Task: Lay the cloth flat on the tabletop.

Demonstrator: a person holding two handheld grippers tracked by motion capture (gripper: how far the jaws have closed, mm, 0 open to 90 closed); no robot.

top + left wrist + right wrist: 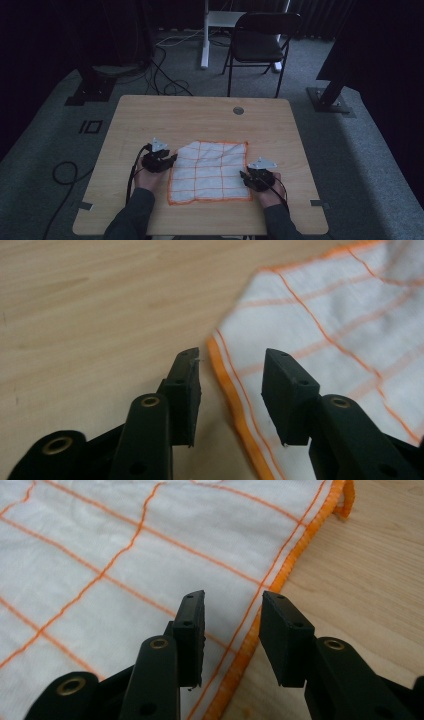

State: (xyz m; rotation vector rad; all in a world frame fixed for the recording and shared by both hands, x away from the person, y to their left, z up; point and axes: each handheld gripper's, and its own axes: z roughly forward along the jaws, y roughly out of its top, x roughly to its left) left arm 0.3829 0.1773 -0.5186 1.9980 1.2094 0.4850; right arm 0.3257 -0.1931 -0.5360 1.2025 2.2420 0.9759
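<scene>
Right now a wooden table [150, 115] is carrying a white cloth [210, 172] w/ orange grid, lying flat near the front-centre. Left gripper [230, 365] is hovering at its left hem, jaws spread, pinching nothing. Right gripper [232, 610] is straddling the right hem w/ jaws apart, not pressing it.

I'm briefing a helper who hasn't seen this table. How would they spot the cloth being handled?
On the light wooden table, look near its front edge, between the left gripper and right gripper. There lies a white square cloth, flat, crossed by thin orange grid lines and hemmed in orange.
</scene>
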